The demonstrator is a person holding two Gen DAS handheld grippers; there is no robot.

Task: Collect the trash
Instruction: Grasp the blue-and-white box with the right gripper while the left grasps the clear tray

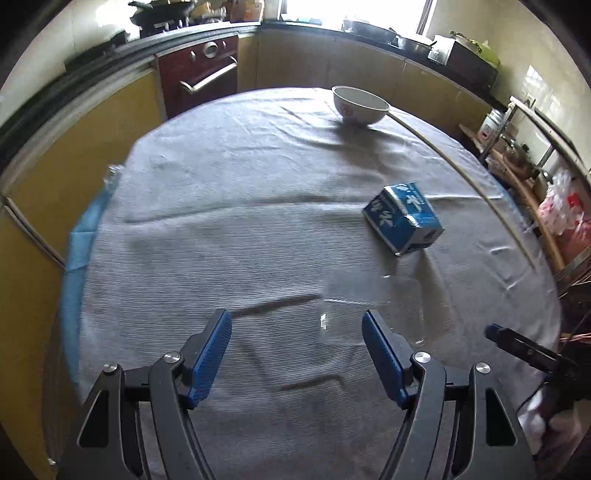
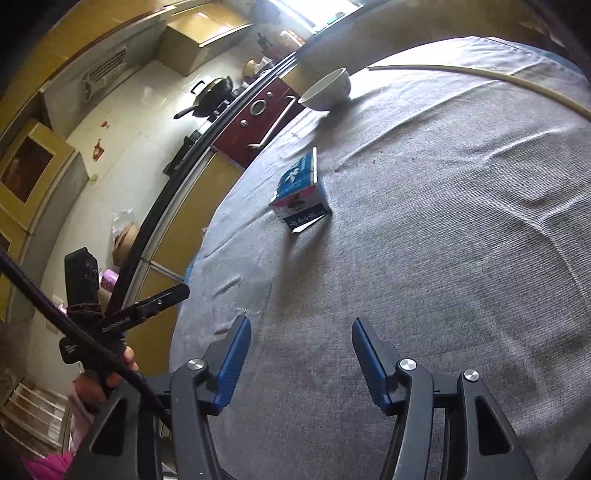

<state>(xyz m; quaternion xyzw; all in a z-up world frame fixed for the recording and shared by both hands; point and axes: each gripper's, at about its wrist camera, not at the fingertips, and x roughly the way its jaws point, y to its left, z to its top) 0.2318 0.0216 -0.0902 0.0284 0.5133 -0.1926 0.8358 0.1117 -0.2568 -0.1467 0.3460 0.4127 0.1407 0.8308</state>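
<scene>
Kitchen. Round desk (image 1: 221, 229) under a wrinkled grey cloth fills the space ahead of my left hand-held gripper; a blue underlayer (image 1: 79, 236) peeks out at its left edge. Beyond the desk, yellow cabinet fronts (image 1: 85, 125) curve under a dark countertop (image 1: 110, 51). Dark red oven (image 1: 201, 74) with a metal handle sits ahead and left. Bright window (image 1: 351, 9) straight ahead, overexposed, lighting the room. Metal rack (image 1: 524, 147) off to the right against pale tiled wall. From my right hand-held gripper: black wok (image 2: 212, 94) on the stove far left, range hood (image 2: 105, 72) above it, pale tiled wall (image 2: 122, 122) behind.
</scene>
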